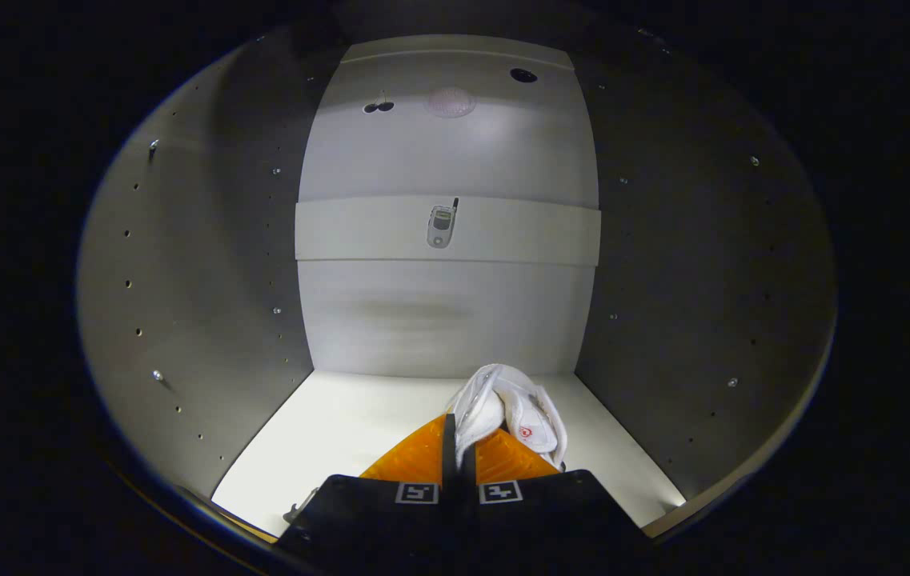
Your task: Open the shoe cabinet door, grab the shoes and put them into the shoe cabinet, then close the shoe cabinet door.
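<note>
Jaws are pinched together on the edge of a white shoe (507,408), so the gripper (459,448) is clamped on it with hardly any gap left. Shoe sticks up and forward from the fingers (414,456), hanging just over the cabinet floor (342,432), roughly mid-depth and a bit toward the right wall (703,280); can't tell if it's actually touching the floor or not. It has a small red mark on the side.

Gripper is reaching inside the cabinet (206,264), grey side walls with rows of little peg holes on both sides. Back panel (446,152) is pale, with a wide rail (358,228) across the middle and a small silver device (441,226) stuck on it. A couple of dark holes sit near the top of the back panel.
</note>
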Motion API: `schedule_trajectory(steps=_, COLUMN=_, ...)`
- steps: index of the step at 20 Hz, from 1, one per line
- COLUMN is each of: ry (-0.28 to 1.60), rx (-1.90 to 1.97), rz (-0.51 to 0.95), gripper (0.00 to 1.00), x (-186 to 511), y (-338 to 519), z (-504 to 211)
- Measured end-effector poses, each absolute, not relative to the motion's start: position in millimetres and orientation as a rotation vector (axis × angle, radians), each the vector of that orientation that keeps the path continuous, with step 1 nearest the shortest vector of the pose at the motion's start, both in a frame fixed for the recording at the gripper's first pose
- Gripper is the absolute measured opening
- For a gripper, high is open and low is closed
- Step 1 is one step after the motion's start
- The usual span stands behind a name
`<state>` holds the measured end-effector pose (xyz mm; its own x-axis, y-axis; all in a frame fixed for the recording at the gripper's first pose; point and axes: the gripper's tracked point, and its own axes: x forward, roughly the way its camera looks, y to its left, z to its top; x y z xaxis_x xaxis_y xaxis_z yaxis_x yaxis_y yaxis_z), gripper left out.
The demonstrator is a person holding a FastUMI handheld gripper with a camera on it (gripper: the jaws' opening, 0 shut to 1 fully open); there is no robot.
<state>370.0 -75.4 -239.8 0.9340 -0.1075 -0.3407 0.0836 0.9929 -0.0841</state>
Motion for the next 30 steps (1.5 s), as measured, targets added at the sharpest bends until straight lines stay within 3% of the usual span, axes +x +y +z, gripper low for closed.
schedule_trajectory(steps=16, ry=0.426, rx=-0.081, rz=-0.117, gripper=0.05, x=358, y=-74, z=-251)
schedule_trajectory(steps=21, ry=0.428, rx=-0.093, rz=-0.108, gripper=0.10, x=341, y=-69, z=-244)
schedule_trajectory(steps=24, ry=0.404, rx=-0.067, rz=-0.101, gripper=0.16, x=332, y=-68, z=-236)
schedule_trajectory(steps=26, ry=0.386, rx=-0.075, rz=-0.107, gripper=0.36, x=321, y=-69, z=-225)
schedule_trajectory(steps=29, ry=0.361, rx=-0.057, rz=-0.110, gripper=0.50, x=303, y=-68, z=-208)
schedule_trajectory(steps=30, ry=0.342, rx=-0.046, rz=-0.106, gripper=0.50, x=293, y=-67, z=-199)
